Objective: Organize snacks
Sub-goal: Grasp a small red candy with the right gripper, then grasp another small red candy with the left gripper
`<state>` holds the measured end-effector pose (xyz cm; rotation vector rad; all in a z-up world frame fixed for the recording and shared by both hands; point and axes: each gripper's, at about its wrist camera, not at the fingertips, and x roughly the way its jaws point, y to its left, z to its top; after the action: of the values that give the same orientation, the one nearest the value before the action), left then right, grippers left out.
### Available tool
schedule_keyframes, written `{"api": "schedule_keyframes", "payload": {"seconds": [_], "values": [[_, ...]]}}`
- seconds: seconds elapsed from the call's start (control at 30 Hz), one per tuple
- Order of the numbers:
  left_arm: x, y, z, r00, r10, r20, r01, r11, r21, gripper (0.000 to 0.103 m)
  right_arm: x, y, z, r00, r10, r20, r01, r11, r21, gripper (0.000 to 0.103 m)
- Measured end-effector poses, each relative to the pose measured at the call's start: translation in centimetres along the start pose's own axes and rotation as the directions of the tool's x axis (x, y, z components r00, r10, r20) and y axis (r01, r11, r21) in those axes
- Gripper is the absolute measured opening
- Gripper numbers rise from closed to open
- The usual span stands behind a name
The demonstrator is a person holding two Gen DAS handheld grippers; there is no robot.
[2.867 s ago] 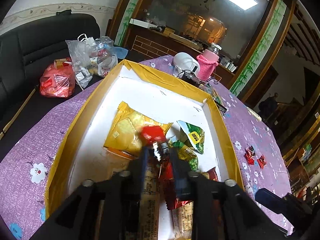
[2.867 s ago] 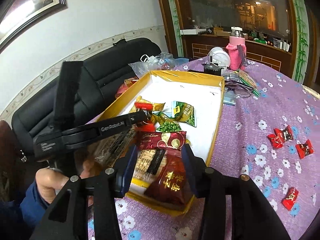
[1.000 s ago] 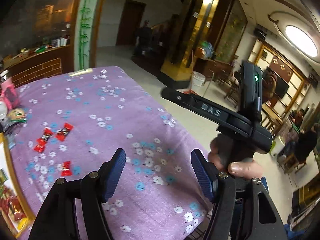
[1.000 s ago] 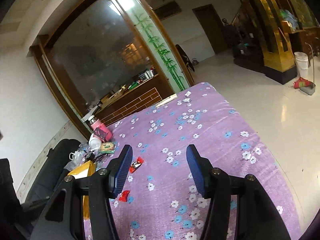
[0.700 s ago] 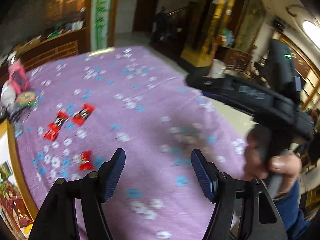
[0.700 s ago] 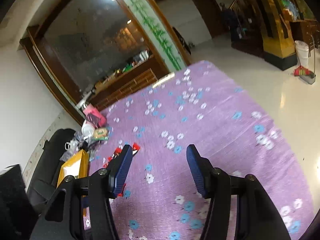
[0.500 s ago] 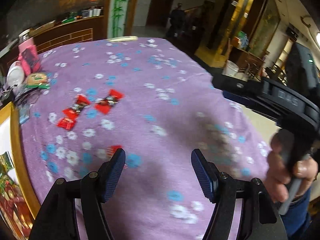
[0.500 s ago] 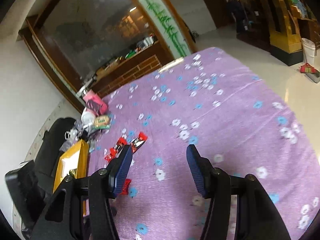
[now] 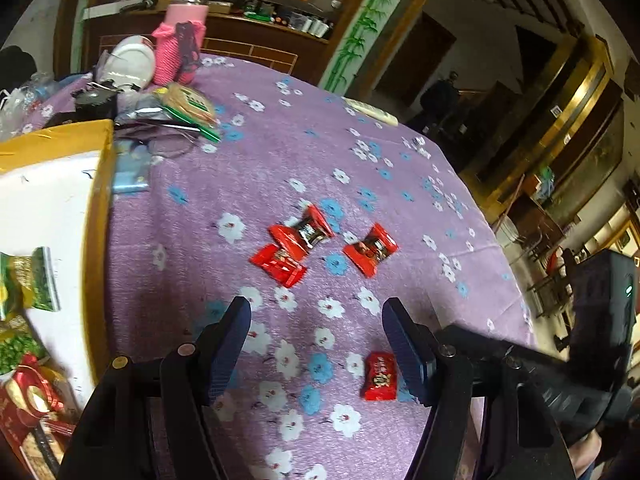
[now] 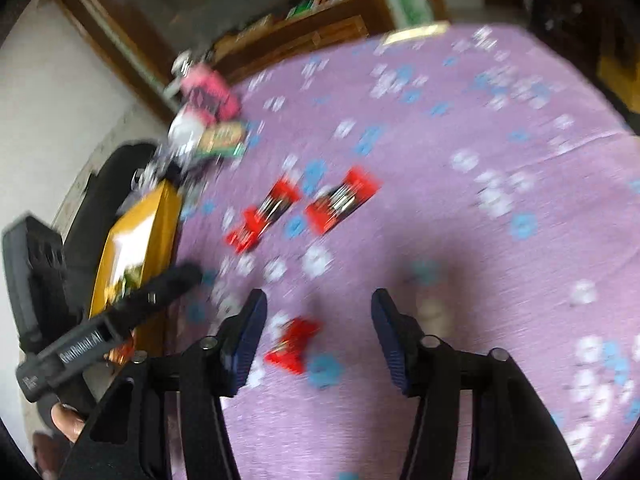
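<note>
Three red candies [image 9: 296,240] lie together on the purple flowered tablecloth, ahead of my left gripper [image 9: 316,316], which is open and holds nothing. A fourth red candy [image 9: 380,376] lies just inside its right finger. In the blurred right wrist view that single candy [image 10: 294,340] sits on the cloth between the fingers of my right gripper [image 10: 319,308], nearer the left one. The right jaws are closing and the pads do not touch it. The yellow snack box [image 9: 96,208] with packets inside stands at the left.
A pink-sleeved bottle [image 9: 180,40], a white bowl [image 9: 130,62], a cracker pack [image 9: 188,106] and glasses crowd the far left of the table. The round table's edge [image 9: 516,280] drops off at the right. A black sofa [image 10: 104,184] is behind the box.
Both grippers swung down and left toward the candies, which are now closer and larger in both views. The single candy has come between the right fingers, which stand slightly narrower.
</note>
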<state>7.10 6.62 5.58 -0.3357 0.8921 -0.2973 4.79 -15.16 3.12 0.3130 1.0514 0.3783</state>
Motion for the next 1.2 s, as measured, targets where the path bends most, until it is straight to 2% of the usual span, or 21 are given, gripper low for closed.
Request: {"api": "schedule_keyframes", "payload": {"seconds": [0.1,0.2,0.33,0.4,0.5,0.53,0.6,0.67,0.77,0.8,0.83,0.93,1.17,1.2], "values": [[-0.6,0.7,0.2,0.999,0.016,0.028,-0.016,0.999,-0.028,0.071,1.8,1.6,-1.0,0.997,-0.052,-0.054,0.05,0.998,-0.041,0.035],[-0.8,1.8,0.6,0.999,0.019,0.046,-0.016,0.997,-0.071,0.071,3.2,2.5,-2.3,0.991,-0.081,-0.102,0.076,0.995,-0.06,0.035],[-0.6,2.2,0.9,0.998,0.034,0.053,-0.03,0.996,-0.085,0.071,3.7,4.2,-3.3,0.98,-0.196,-0.03,0.188,0.967,-0.174,0.033],[-0.2,1.9,0.8,0.997,0.049,0.053,-0.045,0.997,-0.07,0.071,4.2,4.9,-3.5,0.966,-0.257,0.009,0.252,0.94,-0.231,0.024],[0.0,1.5,0.7,0.996,0.073,0.057,-0.07,0.996,-0.049,0.071,4.2,4.5,-3.3,0.96,-0.274,0.056,0.279,0.925,-0.257,0.021],[0.1,1.5,0.7,0.995,0.08,0.06,-0.077,0.996,-0.041,0.071,4.1,4.0,-3.2,0.963,-0.26,0.072,0.27,0.932,-0.241,0.02],[0.4,1.3,0.6,0.992,0.109,0.063,-0.107,0.994,-0.025,0.071,3.6,2.1,-2.6,0.983,-0.164,0.085,0.176,0.97,-0.17,0.02],[0.9,1.1,0.7,0.989,0.136,0.051,-0.135,0.991,-0.021,0.071,2.5,0.5,-1.7,0.986,-0.123,0.114,0.135,0.985,-0.109,0.019],[1.5,1.0,1.2,0.989,0.145,0.007,-0.144,0.989,-0.042,0.069,-0.1,-1.1,-0.7,0.959,-0.149,0.241,0.17,0.983,-0.068,0.019],[1.9,0.9,1.4,0.988,0.154,-0.013,-0.154,0.987,-0.046,0.062,-0.7,-1.6,-0.6,0.954,-0.154,0.258,0.171,0.984,-0.048,0.019],[2.4,0.7,1.8,0.986,0.166,-0.036,-0.167,0.985,-0.048,0.056,-1.1,-2.2,-0.4,0.954,-0.142,0.265,0.153,0.988,-0.022,0.019],[4.0,0.4,2.6,0.981,0.174,-0.087,-0.18,0.982,-0.064,0.051,-1.5,-3.0,-0.3,0.963,-0.094,0.252,0.093,0.996,0.018,0.019],[7.5,0.1,3.2,0.963,0.231,-0.141,-0.239,0.97,-0.04,0.049,-2.2,-2.7,-0.2,0.962,-0.065,0.264,0.064,0.998,0.012,0.02],[7.9,0.3,2.9,0.962,0.222,-0.158,-0.231,0.972,-0.04,0.038,-2.2,-2.7,-0.2,0.962,-0.063,0.265,0.062,0.998,0.013,0.02]]}}
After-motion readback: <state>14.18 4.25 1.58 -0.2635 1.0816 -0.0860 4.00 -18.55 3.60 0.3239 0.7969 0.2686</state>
